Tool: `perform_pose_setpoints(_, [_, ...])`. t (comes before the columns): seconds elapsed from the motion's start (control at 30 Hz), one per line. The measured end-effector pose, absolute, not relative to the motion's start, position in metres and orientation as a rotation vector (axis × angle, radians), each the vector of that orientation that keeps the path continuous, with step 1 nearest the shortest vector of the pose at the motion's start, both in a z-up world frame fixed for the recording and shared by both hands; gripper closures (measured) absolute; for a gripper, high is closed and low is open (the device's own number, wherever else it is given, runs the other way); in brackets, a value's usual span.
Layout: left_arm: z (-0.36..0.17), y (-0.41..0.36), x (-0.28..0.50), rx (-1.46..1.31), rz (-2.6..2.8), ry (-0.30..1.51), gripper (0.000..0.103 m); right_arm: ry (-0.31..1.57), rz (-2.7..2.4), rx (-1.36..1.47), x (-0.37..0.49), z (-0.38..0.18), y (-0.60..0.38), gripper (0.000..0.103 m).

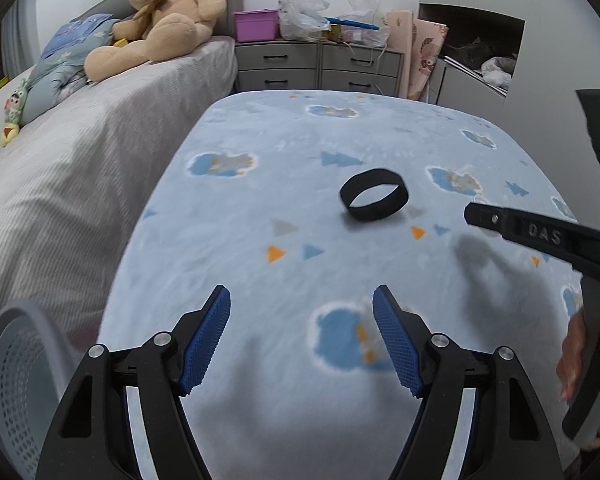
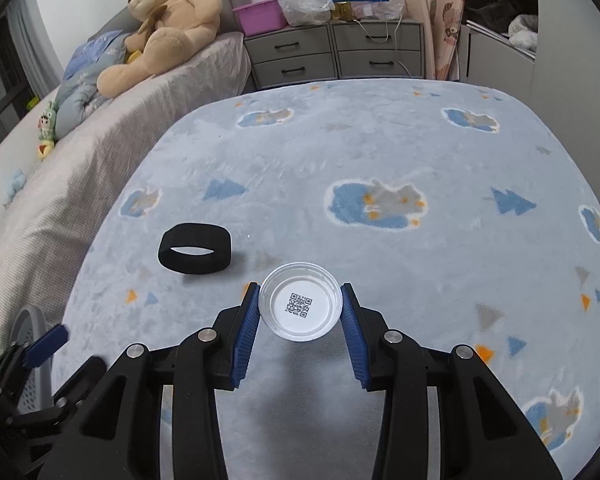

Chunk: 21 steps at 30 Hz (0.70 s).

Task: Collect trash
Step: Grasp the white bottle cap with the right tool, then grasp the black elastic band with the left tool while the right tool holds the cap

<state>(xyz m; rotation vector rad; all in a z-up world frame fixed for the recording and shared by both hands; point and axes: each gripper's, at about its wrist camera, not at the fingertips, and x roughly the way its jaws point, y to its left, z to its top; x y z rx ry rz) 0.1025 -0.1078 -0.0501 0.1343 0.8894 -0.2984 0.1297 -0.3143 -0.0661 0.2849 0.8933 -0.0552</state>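
Blue fleece printed with clouds and triangles covers the low surface [image 1: 260, 200] that fills the left wrist view; a grey bed with a teddy bear [image 1: 164, 16] runs along its left side, and drawers [image 1: 320, 68] stand at the far end. The left gripper [image 1: 302, 300] hovers above the fleece, its blue pads spread apart and nothing between them. A black band [image 1: 374, 194] stands on edge further out on the fleece, well ahead of the pads. At the lower left edge a grey perforated basket [image 1: 16, 360] shows, probably the bin for the trash. From the right comes the right gripper's black body, with raised letters reading "DAS" on it.

From the right wrist view, the same fleece lies below. The right gripper [image 2: 300, 312] has a clear plastic lid [image 2: 301, 307] between its pads, both pads touching the rim, so it appears clamped on it. The lid looks lifted off the fleece, judging by the shadow beneath. A QR code [image 2: 299, 306] is printed on its white centre; no words are legible. The band lies to the left, apart from the lid, and the basket rim peeks in at the lower left beside the left gripper.

To do this step well, I judge the grip should stay light on the thin rim, the lid kept level and carried left over the basket before release.
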Motion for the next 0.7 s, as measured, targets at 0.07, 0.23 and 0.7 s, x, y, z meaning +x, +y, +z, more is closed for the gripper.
perform_pose_setpoints(0.07, [-0.054, -0.121, 0.116, 0.137, -0.304, 0.891, 0.032, 0.889, -0.052, 0.296, 0.130, -0.064, -0.317, 0.064])
perform_pose_setpoints(0.23, [-0.066, -0.143, 0.150, 0.107, -0.300, 0.909, 0.032, 0.874, -0.055, 0.338, 0.129, -0.057, -0.330, 0.064])
perform_pose_setpoints(0.7, [-0.091, -0.167, 0.204, 0.092, -0.249, 0.943, 0.064, 0.868, -0.039, 0.387, 0.130, -0.056, -0.344, 0.064])
